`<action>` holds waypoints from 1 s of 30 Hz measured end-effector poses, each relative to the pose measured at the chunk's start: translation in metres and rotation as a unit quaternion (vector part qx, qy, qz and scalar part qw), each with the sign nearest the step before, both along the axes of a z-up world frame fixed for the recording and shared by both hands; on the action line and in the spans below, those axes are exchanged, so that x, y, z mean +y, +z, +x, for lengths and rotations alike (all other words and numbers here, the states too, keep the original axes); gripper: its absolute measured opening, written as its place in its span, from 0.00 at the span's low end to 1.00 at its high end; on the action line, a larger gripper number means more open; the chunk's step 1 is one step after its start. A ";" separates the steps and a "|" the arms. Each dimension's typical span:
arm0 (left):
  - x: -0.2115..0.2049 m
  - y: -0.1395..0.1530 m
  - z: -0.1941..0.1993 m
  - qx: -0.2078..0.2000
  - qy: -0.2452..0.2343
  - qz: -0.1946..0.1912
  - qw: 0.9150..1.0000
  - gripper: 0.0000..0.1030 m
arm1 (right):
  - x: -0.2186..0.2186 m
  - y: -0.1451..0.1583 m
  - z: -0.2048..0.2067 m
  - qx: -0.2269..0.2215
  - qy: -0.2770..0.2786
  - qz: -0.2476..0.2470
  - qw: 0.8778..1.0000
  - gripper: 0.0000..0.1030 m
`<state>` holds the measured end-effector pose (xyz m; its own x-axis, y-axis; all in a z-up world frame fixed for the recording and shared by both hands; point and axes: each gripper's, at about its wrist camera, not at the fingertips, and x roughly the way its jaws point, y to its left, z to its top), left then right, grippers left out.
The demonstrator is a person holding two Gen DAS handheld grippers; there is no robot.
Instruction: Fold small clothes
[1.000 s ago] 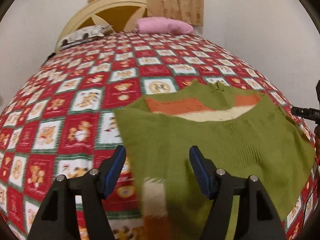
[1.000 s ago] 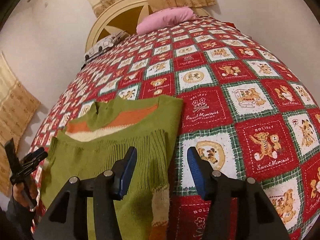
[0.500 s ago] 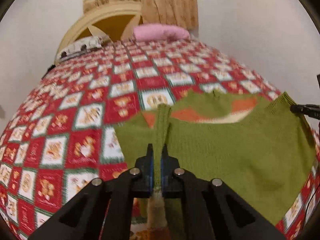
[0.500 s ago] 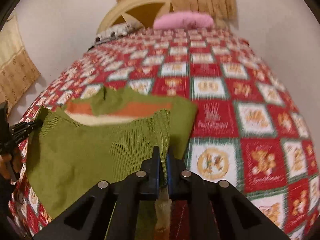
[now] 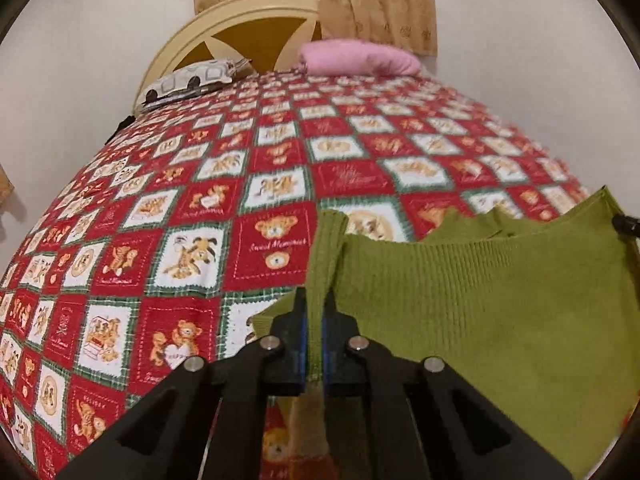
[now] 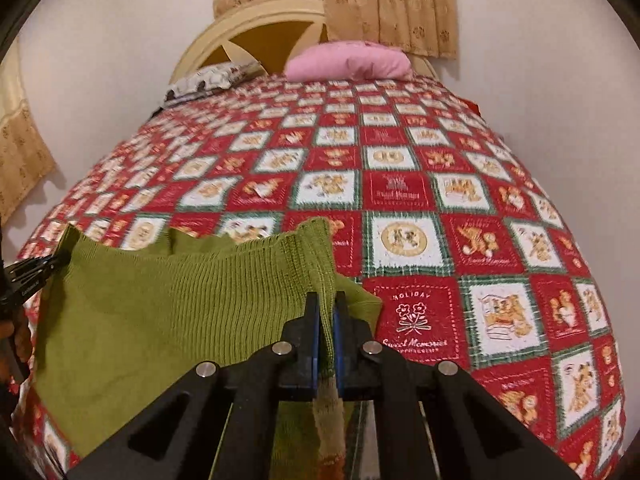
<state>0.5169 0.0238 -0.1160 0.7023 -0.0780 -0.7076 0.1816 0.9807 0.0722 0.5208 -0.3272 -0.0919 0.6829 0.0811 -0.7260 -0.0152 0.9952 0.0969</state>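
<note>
A small green knitted sweater (image 5: 480,300) with orange and cream stripes hangs stretched between my two grippers above the red patchwork bedspread (image 5: 180,220). My left gripper (image 5: 316,300) is shut on the ribbed hem corner at the sweater's left side. In the right wrist view the same sweater (image 6: 160,308) spreads to the left, and my right gripper (image 6: 326,304) is shut on its right hem corner. Each view shows the other gripper's tip at the far corner of the cloth: the right gripper's tip (image 5: 626,224), the left gripper's tip (image 6: 36,272). The sweater's lower part droops under the fingers.
A pink pillow (image 5: 360,58) and a patterned pillow (image 5: 192,80) lie at the bed's head by a cream headboard (image 5: 240,28). Beige curtains (image 6: 392,4) hang behind. White walls flank the bed. A person's hand (image 6: 16,332) shows at the left edge.
Both grippers closed on the hem corners and lifted the hem off the bed toward the neck. The orange and cream stripes are now covered by the raised green cloth.
</note>
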 end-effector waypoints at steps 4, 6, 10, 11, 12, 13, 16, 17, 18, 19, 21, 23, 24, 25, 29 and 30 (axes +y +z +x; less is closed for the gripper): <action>-0.005 -0.016 0.009 0.014 0.004 0.014 1.000 0.06 | -0.005 -0.027 0.014 0.022 -0.014 -0.004 1.000 0.05; -0.008 -0.019 0.010 0.015 0.003 0.024 1.000 0.06 | -0.010 -0.040 0.018 0.034 -0.022 -0.003 0.999 0.05; -0.018 -0.026 0.011 0.019 -0.001 0.057 0.998 0.06 | -0.016 -0.056 0.023 0.047 -0.031 0.001 0.998 0.05; -0.020 -0.027 0.012 0.021 0.000 0.062 0.998 0.07 | -0.016 -0.060 0.024 0.051 -0.033 -0.001 0.998 0.05; -0.021 -0.028 0.013 0.023 0.000 0.069 0.997 0.08 | -0.015 -0.062 0.025 0.053 -0.033 -0.004 0.998 0.05; -0.021 -0.028 0.014 0.024 0.002 0.074 0.997 0.12 | -0.013 -0.062 0.026 0.056 -0.029 -0.011 0.998 0.05; -0.014 -0.015 0.010 0.019 0.022 0.067 0.997 0.20 | -0.013 -0.059 0.028 0.059 -0.024 -0.010 0.998 0.08; -0.011 -0.009 0.007 0.016 0.028 0.060 0.998 0.24 | -0.015 -0.056 0.025 0.060 -0.021 -0.002 0.998 0.16; -0.005 0.000 -0.002 0.007 0.033 0.045 0.998 0.29 | -0.016 -0.051 0.020 0.060 -0.027 -0.004 0.998 0.21; 0.003 0.010 -0.014 -0.003 0.036 0.030 0.999 0.42 | -0.018 -0.045 0.012 0.052 -0.035 -0.006 0.998 0.32; 0.010 0.022 -0.038 -0.020 0.038 0.022 0.999 0.56 | -0.019 -0.028 -0.010 0.029 -0.045 -0.013 0.998 0.46; 0.012 0.026 -0.065 -0.030 0.021 0.017 0.999 0.59 | -0.015 -0.013 -0.033 0.007 -0.045 -0.011 0.999 0.50; 0.011 0.026 -0.076 -0.028 0.016 0.019 0.999 0.61 | -0.010 -0.005 -0.046 -0.004 -0.030 0.003 1.000 0.50; 0.012 0.022 -0.091 -0.024 0.011 0.016 1.000 0.63 | -0.005 -0.001 -0.058 -0.009 -0.015 0.021 1.000 0.50; 0.006 -0.002 -0.110 -0.002 0.007 0.026 1.000 0.63 | 0.025 -0.009 -0.089 0.003 0.049 0.050 0.998 0.50; 0.005 -0.009 -0.108 0.003 0.012 0.039 0.999 0.64 | 0.031 -0.017 -0.091 0.013 0.052 0.041 0.998 0.50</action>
